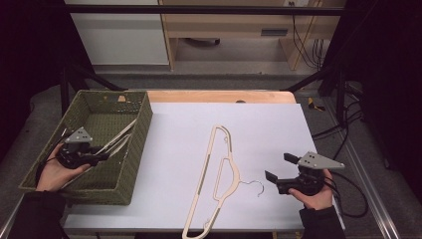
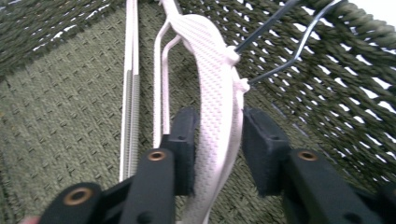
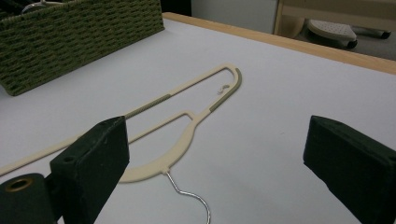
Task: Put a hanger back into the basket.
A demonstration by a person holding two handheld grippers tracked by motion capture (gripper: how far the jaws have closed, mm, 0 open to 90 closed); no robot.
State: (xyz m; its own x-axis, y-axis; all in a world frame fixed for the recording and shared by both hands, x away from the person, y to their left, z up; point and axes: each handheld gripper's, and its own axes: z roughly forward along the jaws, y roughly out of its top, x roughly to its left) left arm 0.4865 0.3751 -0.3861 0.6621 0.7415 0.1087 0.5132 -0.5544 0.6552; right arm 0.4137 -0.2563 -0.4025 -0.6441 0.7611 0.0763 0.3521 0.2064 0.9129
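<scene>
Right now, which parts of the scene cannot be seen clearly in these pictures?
- Hanger on the table: its near end is cut off by the bottom edge of the high view.
- Hangers in the basket: in the high view they overlap, partly behind the left gripper, so their number is unclear.
- Hanger between the left jaws: whether the pads touch it is uncertain, because the left gripper view is blurred.

Left gripper (image 2: 218, 140) fingers parted; right gripper (image 3: 224, 163) wide.
</scene>
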